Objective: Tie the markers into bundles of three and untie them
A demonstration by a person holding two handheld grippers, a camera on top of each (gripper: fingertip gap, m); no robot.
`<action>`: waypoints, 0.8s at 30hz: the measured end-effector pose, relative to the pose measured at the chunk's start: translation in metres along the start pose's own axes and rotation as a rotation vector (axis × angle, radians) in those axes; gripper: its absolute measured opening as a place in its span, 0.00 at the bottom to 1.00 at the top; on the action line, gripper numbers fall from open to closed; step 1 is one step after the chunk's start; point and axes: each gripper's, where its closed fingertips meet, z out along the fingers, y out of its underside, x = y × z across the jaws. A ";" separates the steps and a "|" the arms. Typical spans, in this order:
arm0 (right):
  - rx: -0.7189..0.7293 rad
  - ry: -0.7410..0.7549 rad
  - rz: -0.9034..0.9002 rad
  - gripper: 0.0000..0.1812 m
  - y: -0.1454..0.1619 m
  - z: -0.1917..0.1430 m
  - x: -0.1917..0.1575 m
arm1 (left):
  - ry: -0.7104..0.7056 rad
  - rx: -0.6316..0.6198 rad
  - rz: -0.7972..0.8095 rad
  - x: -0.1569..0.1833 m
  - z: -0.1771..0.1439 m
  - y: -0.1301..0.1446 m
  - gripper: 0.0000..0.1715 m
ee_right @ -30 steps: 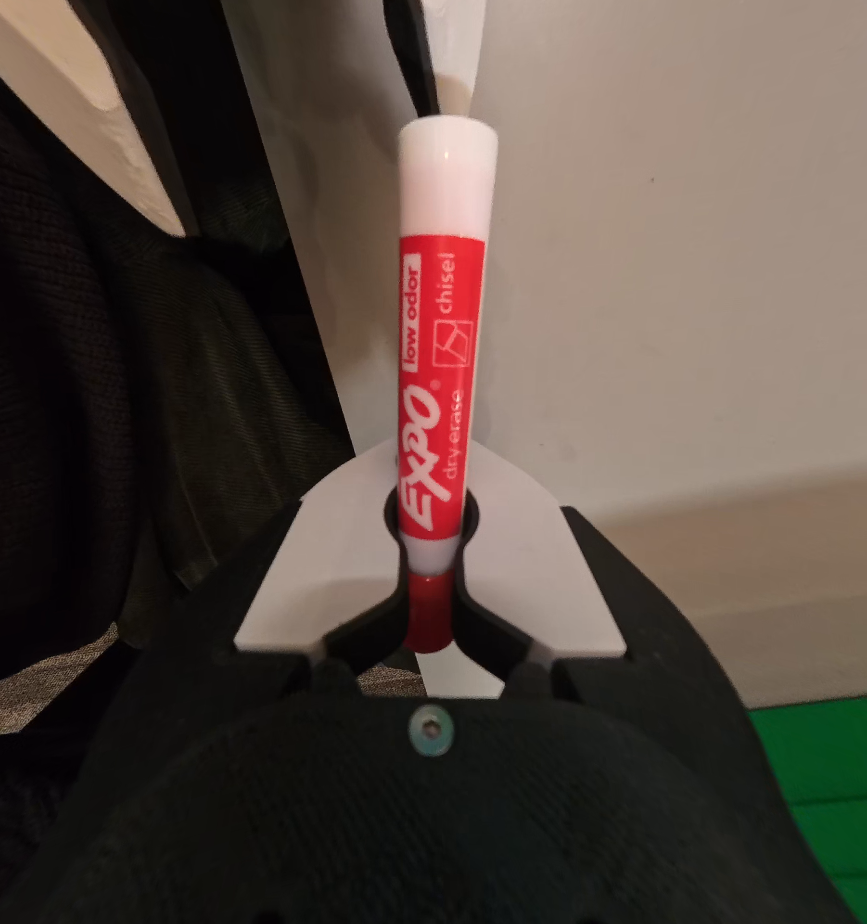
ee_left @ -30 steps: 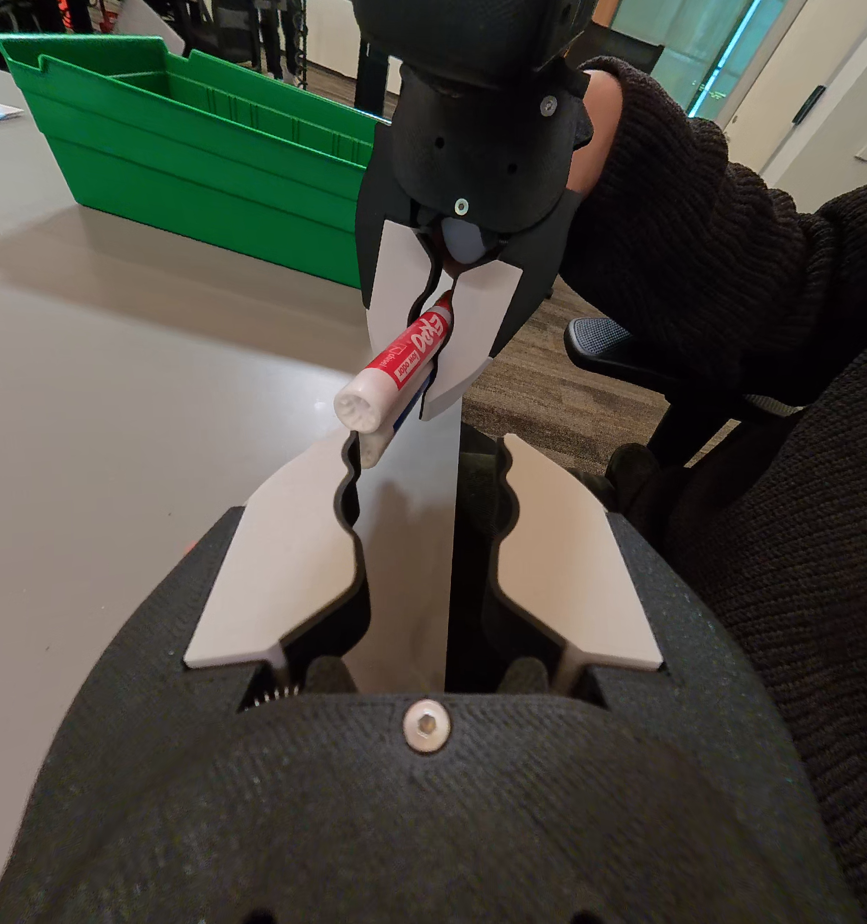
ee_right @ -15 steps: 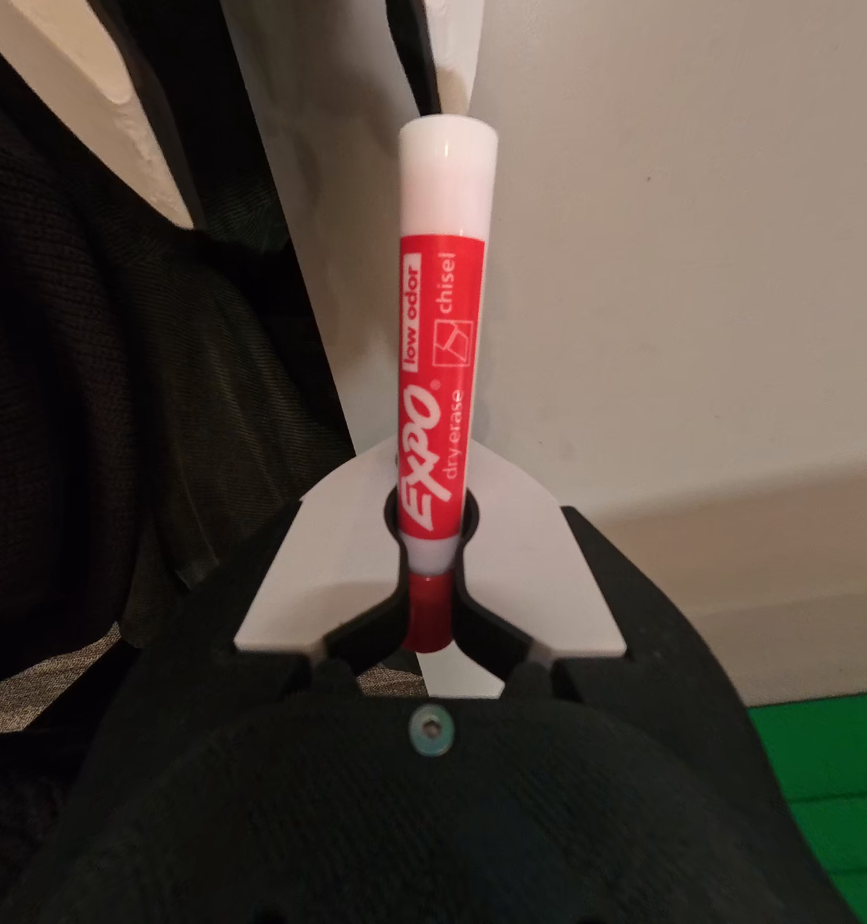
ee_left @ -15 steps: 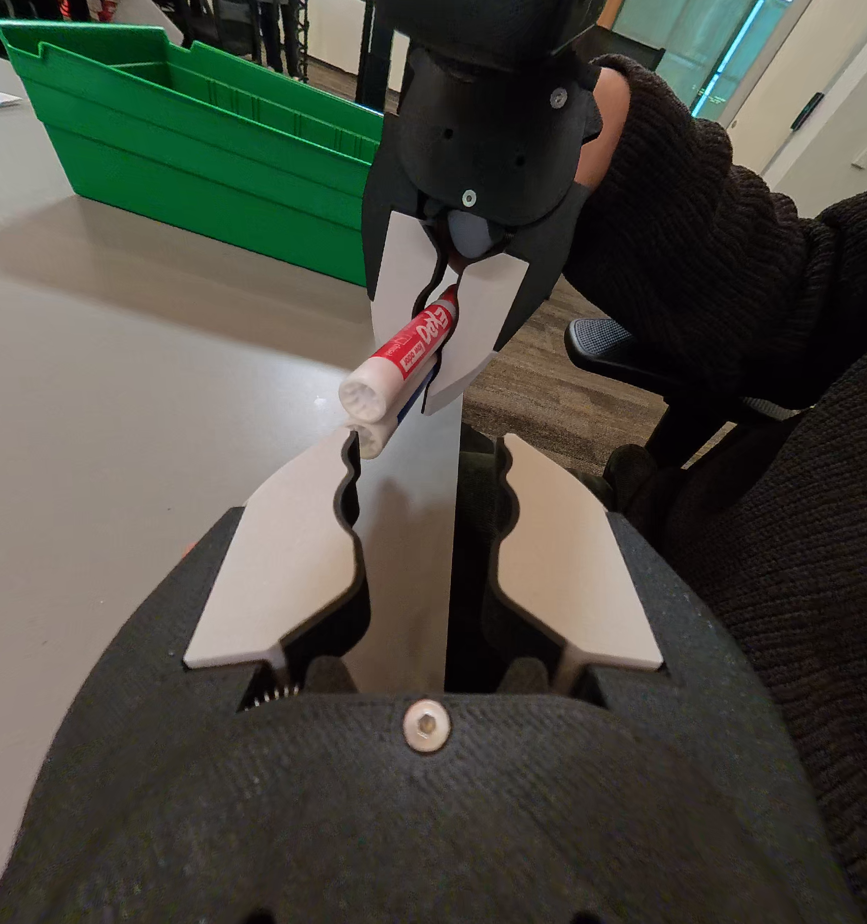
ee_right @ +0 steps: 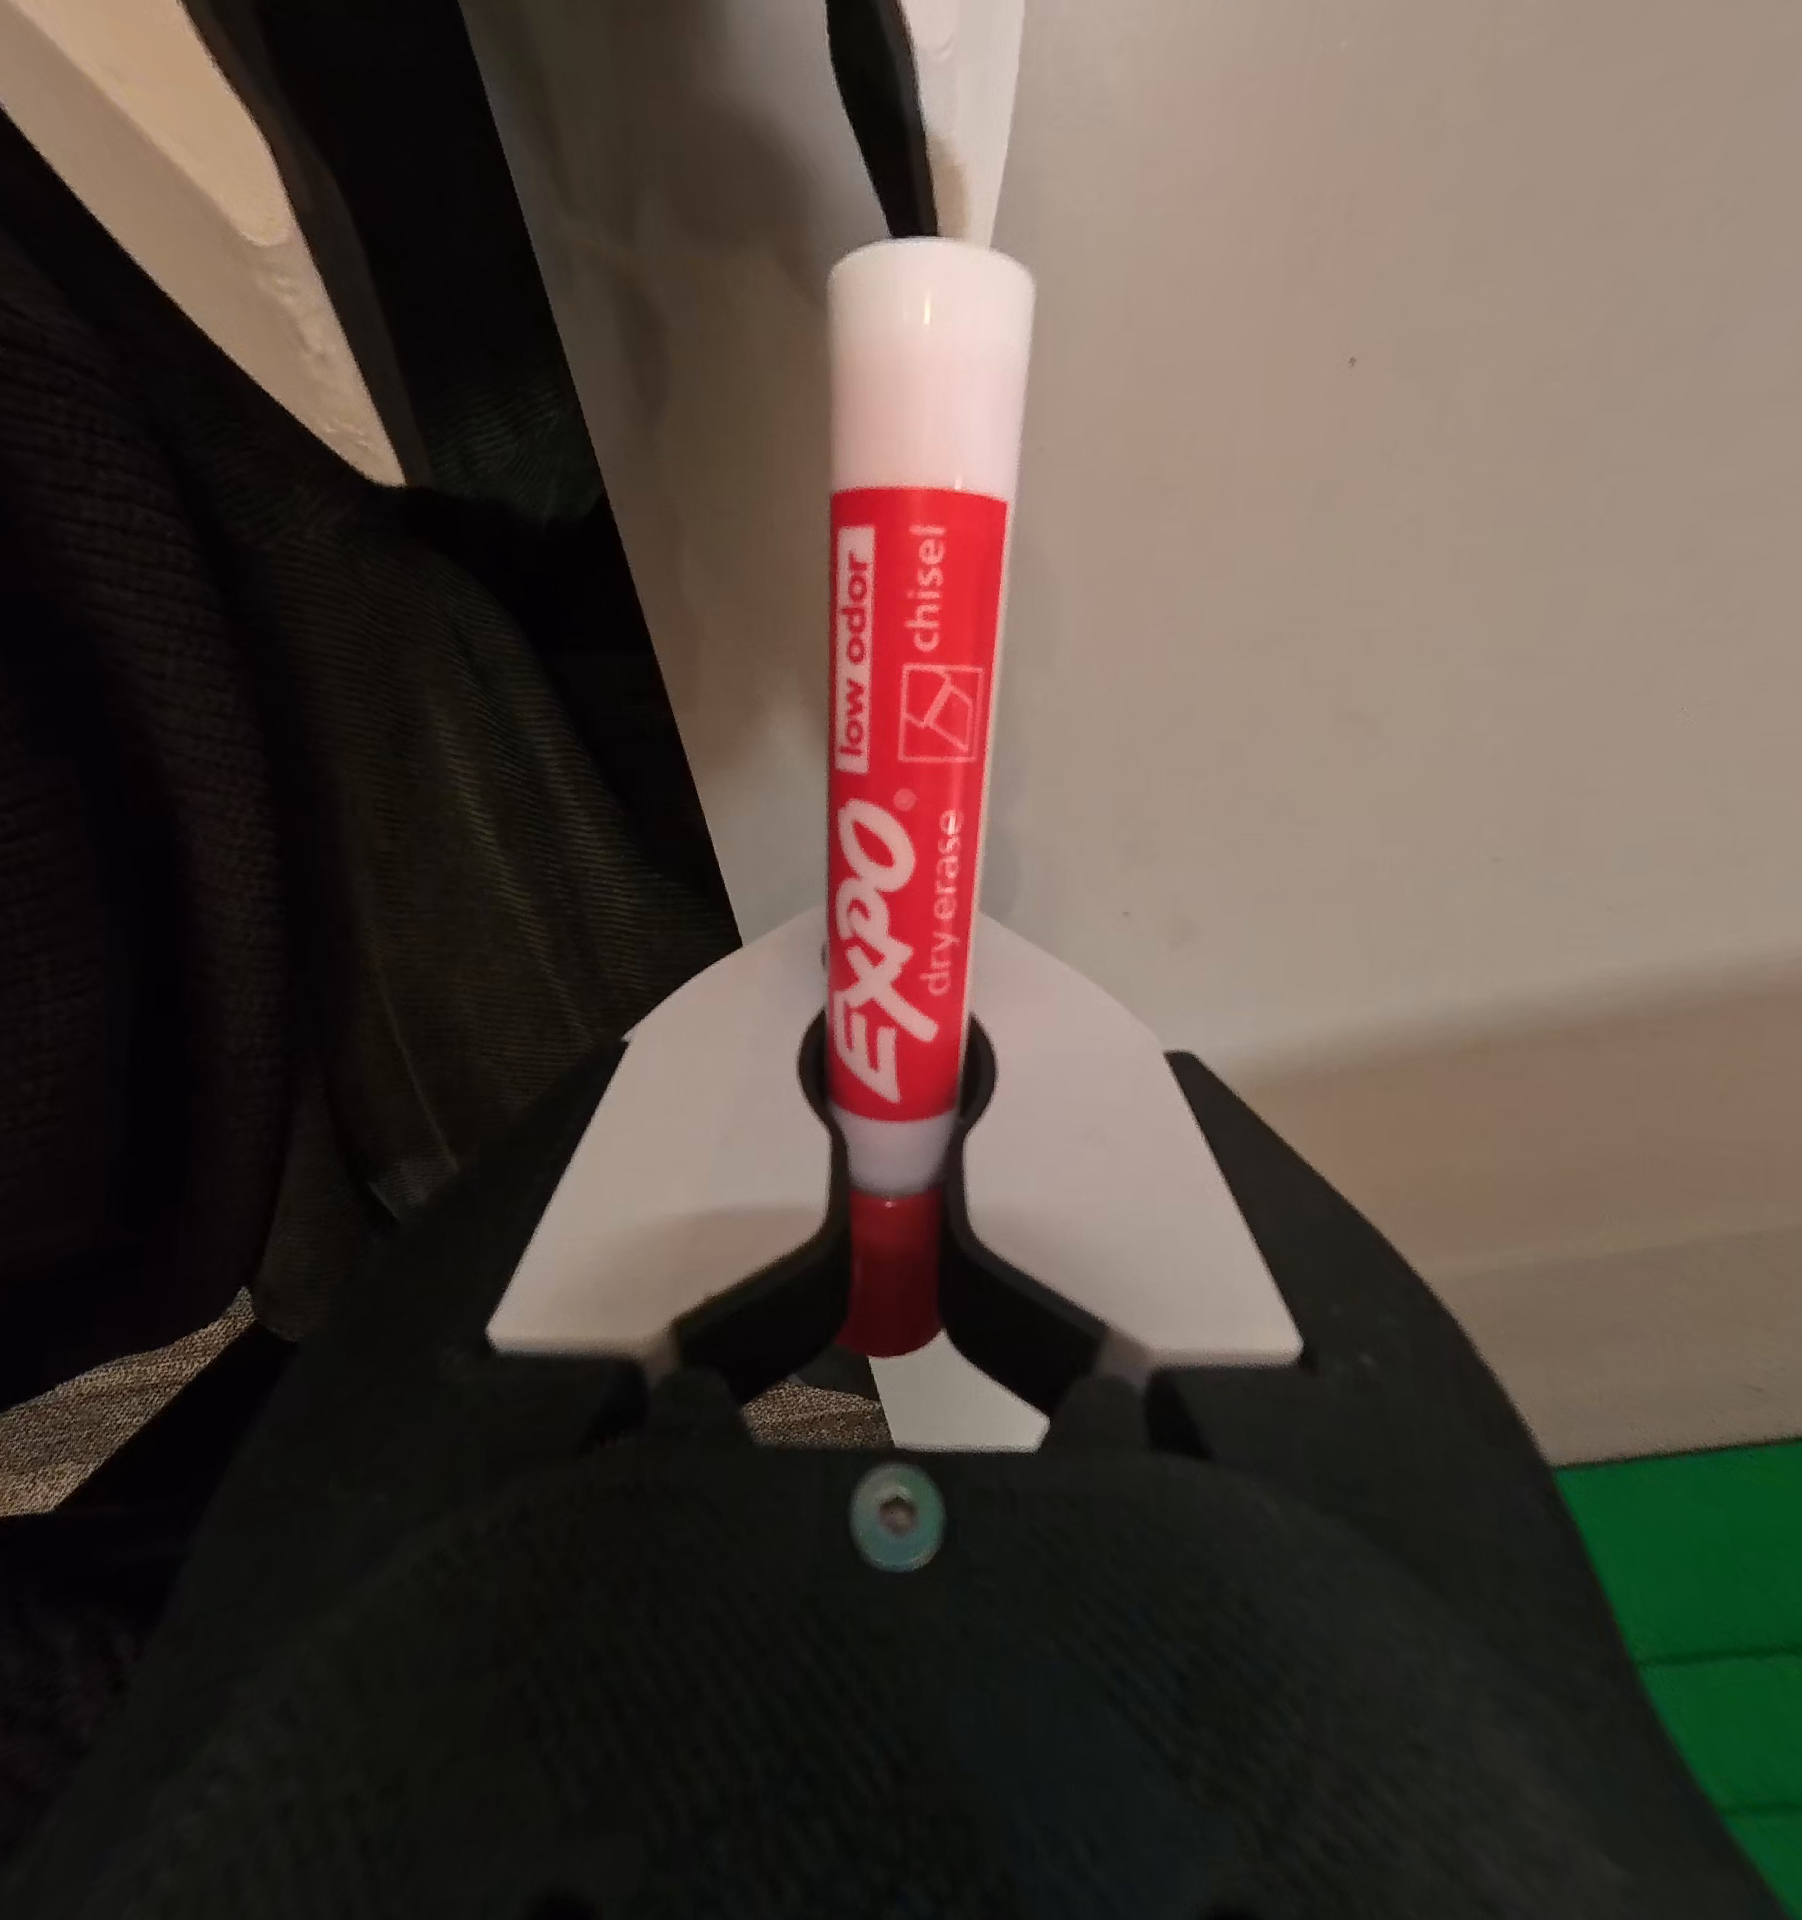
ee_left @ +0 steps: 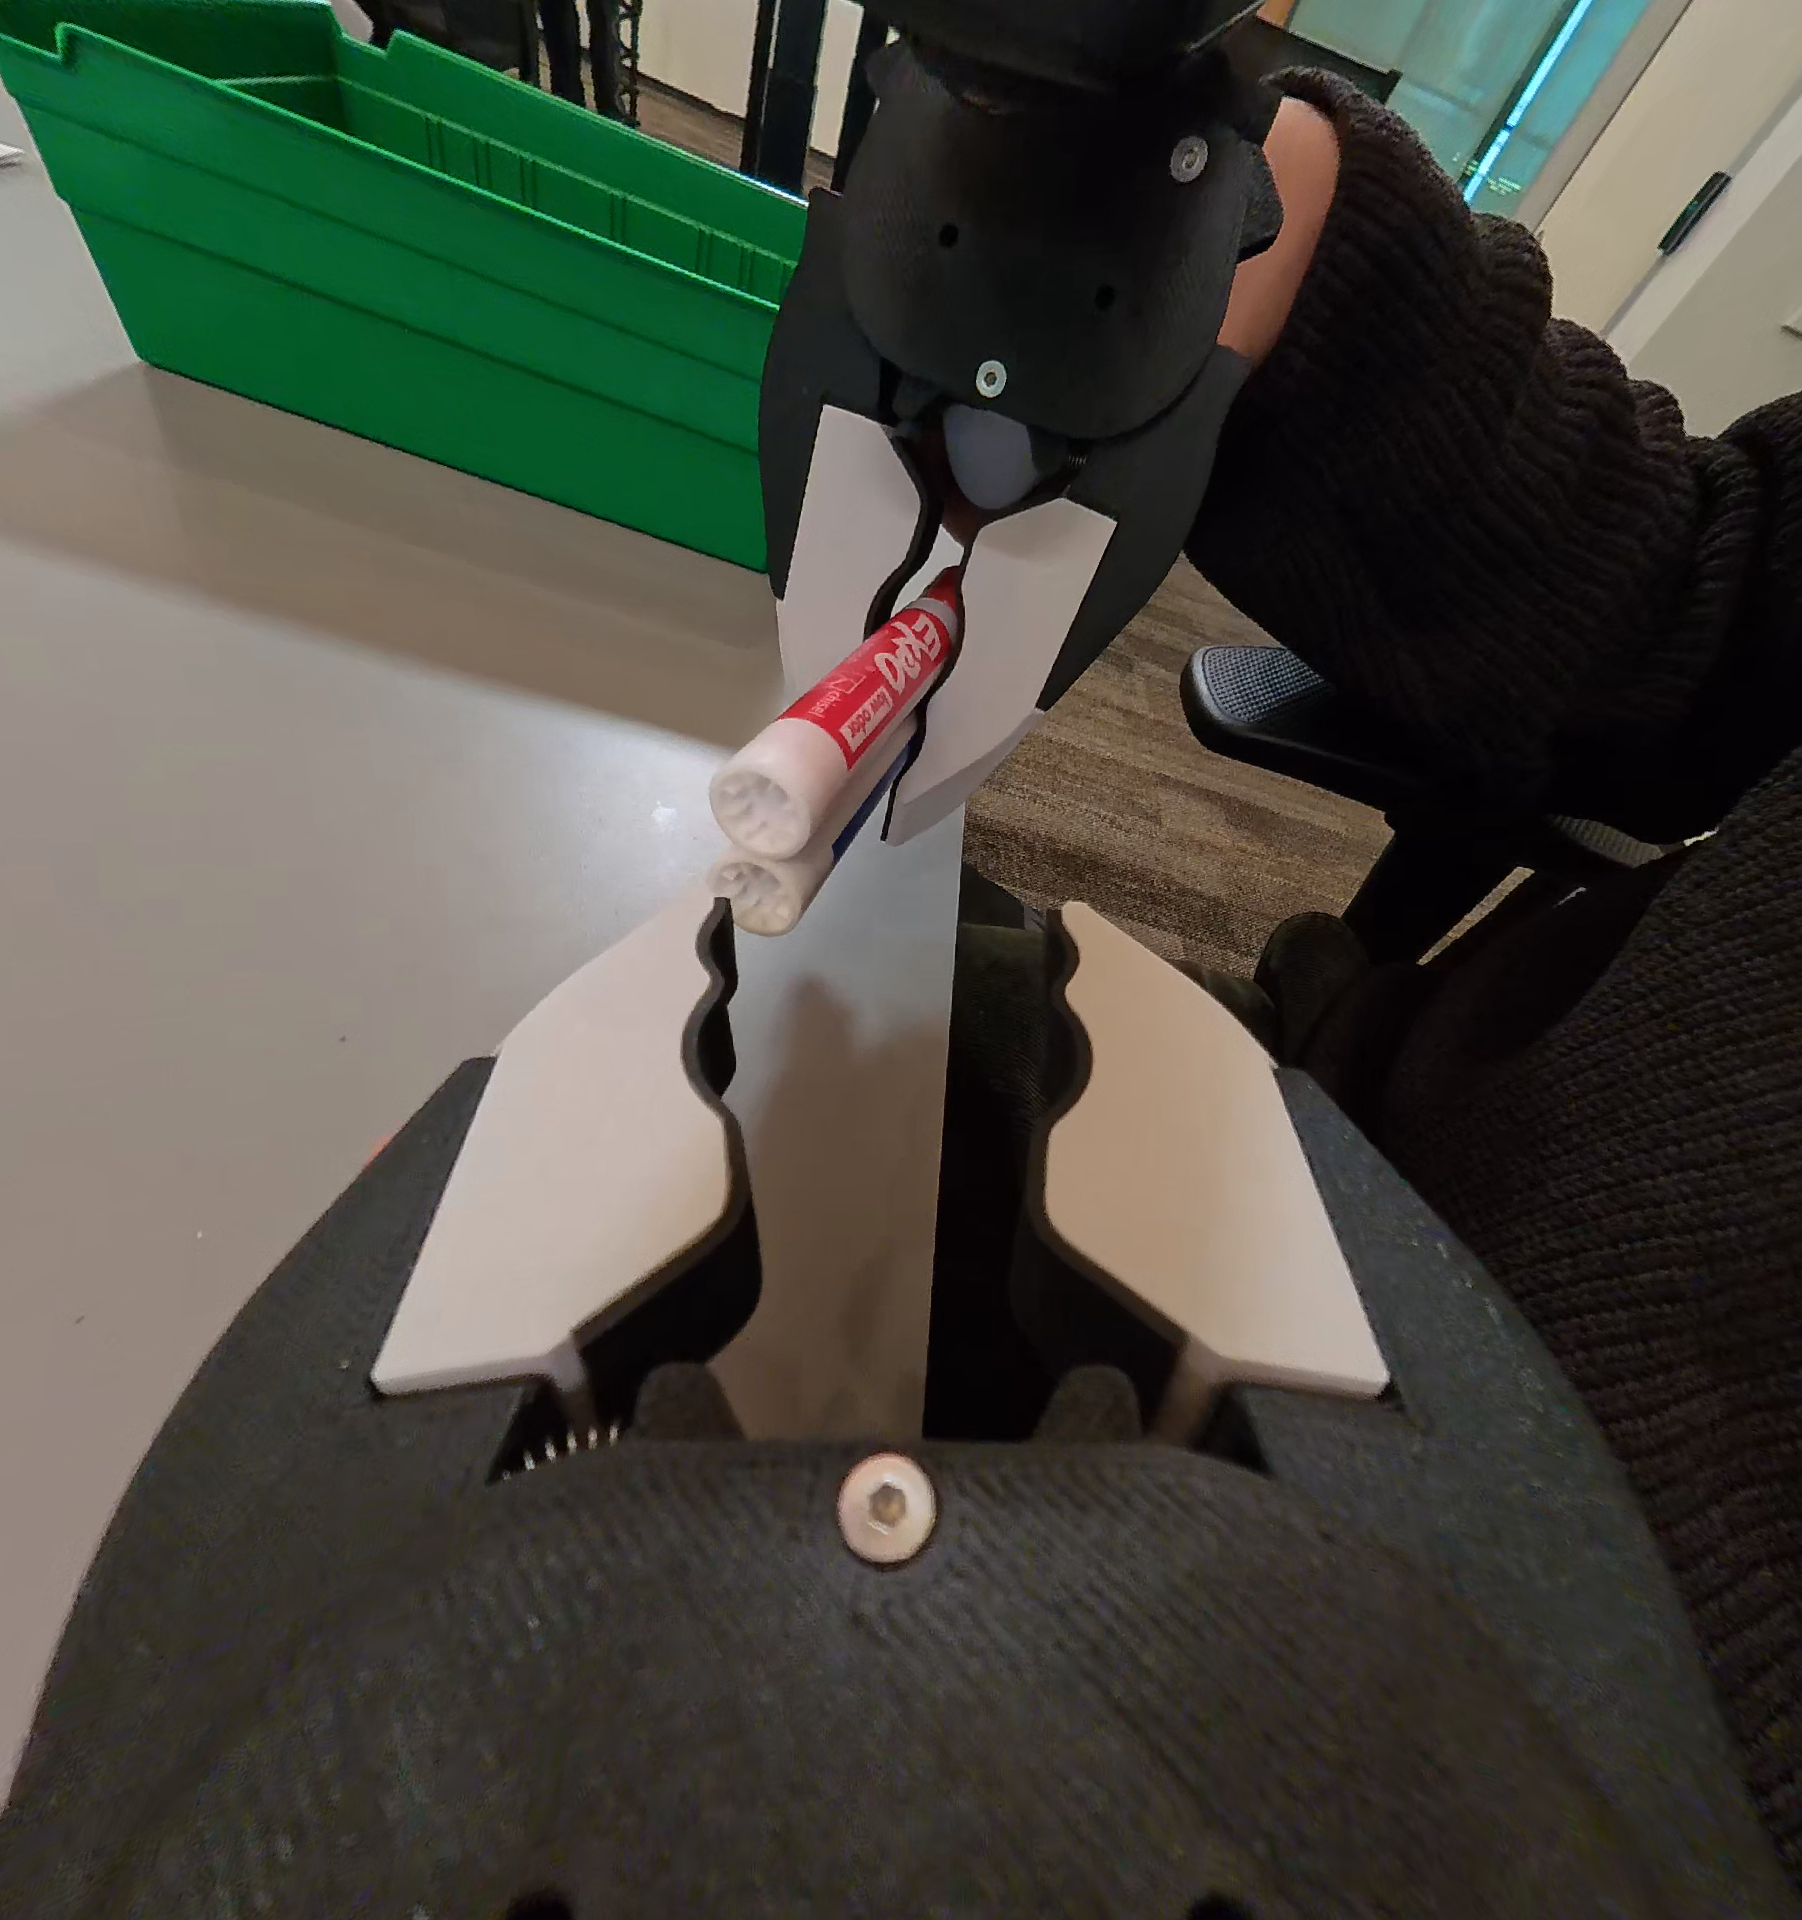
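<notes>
The left gripper [ee_left: 892, 997] stands with its jaws wide apart and holds nothing, straddling the table's [ee_left: 253, 831] near edge. Just beyond its tips, the right gripper [ee_left: 902, 790] is clamped on 2 markers: a red marker [ee_left: 855, 707] on top and a second marker [ee_left: 772, 891] below it, white butt ends pointing this way. The red one's label carries white print. In the right wrist view it [ee_right: 918, 790] runs straight out between closed fingers [ee_right: 1084, 1122]. Farther back on the table sits a green bin [ee_left: 409, 260]; its contents are hidden. Bare tabletop lies left.
</notes>
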 end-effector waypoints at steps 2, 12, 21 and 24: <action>0.000 -0.001 0.000 0.08 0.000 0.000 0.000 | 0.000 -0.002 -0.002 0.000 0.000 0.000 0.33; -0.002 -0.005 -0.004 0.08 0.000 0.001 -0.002 | -0.010 -0.038 -0.064 -0.005 0.003 0.007 0.40; -0.050 0.057 -0.168 0.08 -0.005 0.000 -0.005 | 0.258 -0.253 -0.444 0.001 -0.018 0.006 0.48; -0.038 0.096 -0.257 0.08 -0.013 0.001 -0.011 | 0.358 -0.453 -0.508 0.012 -0.032 0.007 0.49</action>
